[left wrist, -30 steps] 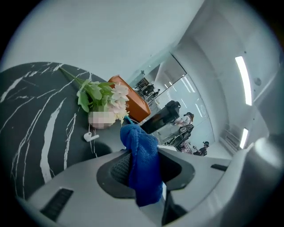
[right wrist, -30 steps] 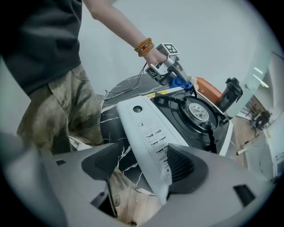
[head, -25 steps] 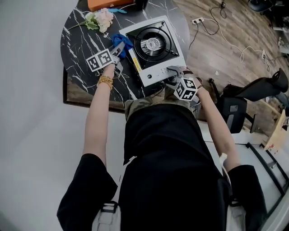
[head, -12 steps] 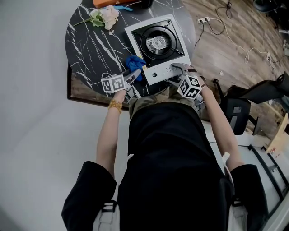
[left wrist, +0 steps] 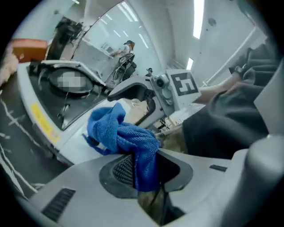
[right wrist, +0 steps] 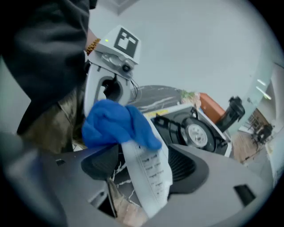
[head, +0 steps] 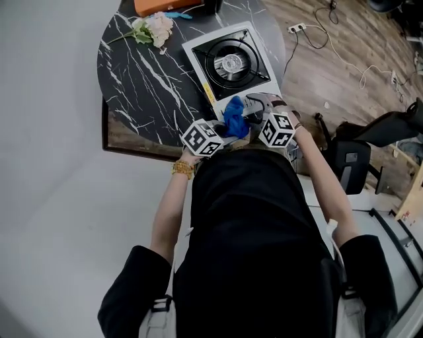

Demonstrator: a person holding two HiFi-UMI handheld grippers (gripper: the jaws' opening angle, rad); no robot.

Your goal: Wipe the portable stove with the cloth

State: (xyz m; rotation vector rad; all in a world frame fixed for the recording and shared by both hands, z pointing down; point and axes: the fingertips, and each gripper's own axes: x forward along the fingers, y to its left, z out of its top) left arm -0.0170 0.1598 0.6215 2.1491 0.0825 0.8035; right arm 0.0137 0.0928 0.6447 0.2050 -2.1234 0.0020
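The white portable stove (head: 228,63) with its black burner sits at the right edge of the round black marble table (head: 145,72). My left gripper (head: 228,127) is at the stove's front edge. Its jaws are closing, pinched on the bunched blue cloth (head: 234,117), which rests against the stove's front panel. In the left gripper view the cloth (left wrist: 120,133) hangs out from between the pads. Just right of it, my right gripper (head: 254,105) is shut on the stove's front right corner. The white control panel (right wrist: 148,173) shows between its jaws.
A pink flower (head: 155,28) and an orange object (head: 162,5) lie at the table's far side. A black office chair (head: 370,138) stands to the right, and cables (head: 330,39) trail over the wooden floor. My body stands close against the table's near edge.
My left gripper carried the blue cloth from the stove's left side round to its front edge, ending beside the right gripper. The right gripper stayed on the stove's corner.
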